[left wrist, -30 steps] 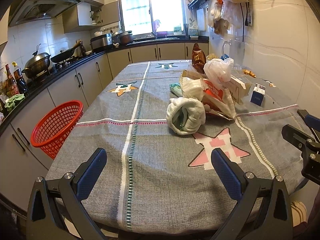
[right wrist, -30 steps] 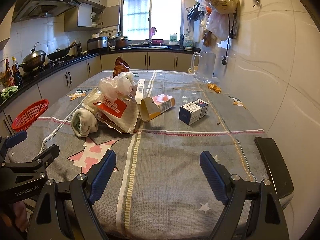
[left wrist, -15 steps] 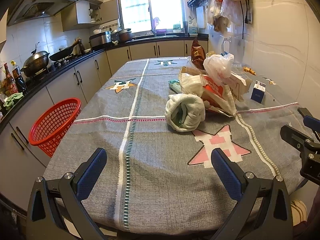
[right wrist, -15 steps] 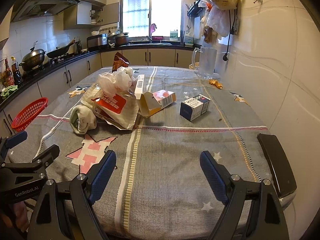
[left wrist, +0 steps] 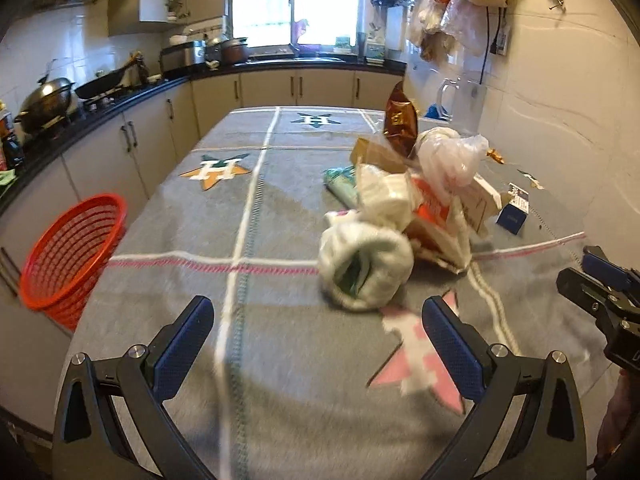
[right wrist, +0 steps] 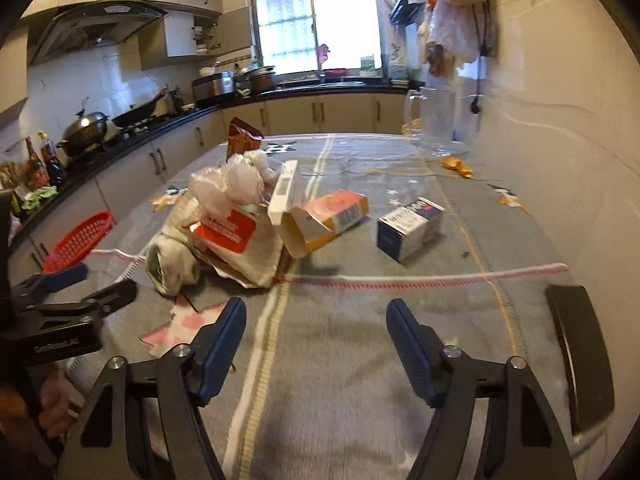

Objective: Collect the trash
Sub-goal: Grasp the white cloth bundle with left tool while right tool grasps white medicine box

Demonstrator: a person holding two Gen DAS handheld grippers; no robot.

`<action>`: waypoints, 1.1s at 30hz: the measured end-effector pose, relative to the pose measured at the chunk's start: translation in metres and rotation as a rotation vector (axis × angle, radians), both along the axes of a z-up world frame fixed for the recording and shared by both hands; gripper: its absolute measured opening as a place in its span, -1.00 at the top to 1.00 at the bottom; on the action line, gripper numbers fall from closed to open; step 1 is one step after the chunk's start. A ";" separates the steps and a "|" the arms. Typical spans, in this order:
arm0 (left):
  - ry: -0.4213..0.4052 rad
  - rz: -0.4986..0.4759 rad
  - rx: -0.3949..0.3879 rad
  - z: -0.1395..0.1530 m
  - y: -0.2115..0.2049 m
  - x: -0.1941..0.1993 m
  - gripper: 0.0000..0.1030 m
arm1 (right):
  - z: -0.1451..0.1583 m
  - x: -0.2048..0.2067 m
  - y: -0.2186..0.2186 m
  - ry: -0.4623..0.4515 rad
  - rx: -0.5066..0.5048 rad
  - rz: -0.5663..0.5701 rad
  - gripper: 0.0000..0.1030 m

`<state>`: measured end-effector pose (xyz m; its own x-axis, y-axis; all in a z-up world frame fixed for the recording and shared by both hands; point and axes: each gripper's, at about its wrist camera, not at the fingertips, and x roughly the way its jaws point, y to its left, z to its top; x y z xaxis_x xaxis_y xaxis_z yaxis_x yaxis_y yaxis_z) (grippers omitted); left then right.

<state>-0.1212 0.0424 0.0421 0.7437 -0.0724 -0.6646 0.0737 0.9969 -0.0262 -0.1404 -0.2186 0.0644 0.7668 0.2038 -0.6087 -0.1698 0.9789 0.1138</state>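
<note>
1. Far left, the red basket (left wrist: 72,256) sits off the edge of the surface (left wrist: 280,208), beside the cabinets. From here I see nothing inside it, so I judge the collecting has barely begun.
2. My left gripper (left wrist: 316,344) hangs over the near end of the cloth, jaws wide apart and empty, pointing at the rolled white bag (left wrist: 366,266) lying just ahead.
3. Behind that roll the main trash heap (right wrist: 236,236) is untouched: a crumpled paper bag with an orange label, a clear plastic bag (right wrist: 230,186) on top and a brown snack packet (right wrist: 242,140) standing at the back.
4. Touching the heap's right side lies an opened orange carton (right wrist: 320,220); a small blue-and-white box (right wrist: 410,230) lies apart, further right.
5. My right gripper (right wrist: 316,346) is closing its jaws over bare cloth, nothing between them.
6. Everything is left: each piece must go to the basket, and I'd take the white roll first.
</note>
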 end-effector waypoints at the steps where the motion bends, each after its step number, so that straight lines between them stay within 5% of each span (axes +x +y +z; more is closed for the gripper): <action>1: 0.004 -0.007 -0.002 0.000 -0.002 0.004 -1.00 | 0.001 0.006 -0.001 0.006 0.014 0.014 -0.37; 8: 0.025 -0.057 0.035 -0.006 -0.026 0.033 -0.99 | 0.010 0.046 0.000 0.024 0.053 0.053 -0.26; 13: 0.080 -0.053 0.030 -0.015 -0.025 0.052 -0.53 | 0.008 0.069 0.013 0.034 0.012 0.084 -0.22; 17: 0.108 -0.054 -0.010 -0.016 -0.020 0.062 -0.50 | 0.008 0.084 0.023 0.036 -0.023 0.099 -0.02; 21: 0.144 -0.068 -0.034 -0.020 -0.020 0.068 -0.25 | 0.003 0.102 0.033 0.049 -0.078 0.101 0.04; 25: 0.139 -0.075 -0.025 -0.021 -0.022 0.065 -0.11 | -0.007 0.116 0.040 0.075 -0.121 0.097 0.32; 28: 0.130 -0.082 -0.055 -0.018 -0.017 0.060 0.01 | -0.012 0.116 0.036 0.086 -0.120 0.090 0.55; 33: 0.121 -0.088 -0.095 -0.012 -0.005 0.050 0.07 | -0.008 0.100 0.019 0.066 -0.068 0.054 0.60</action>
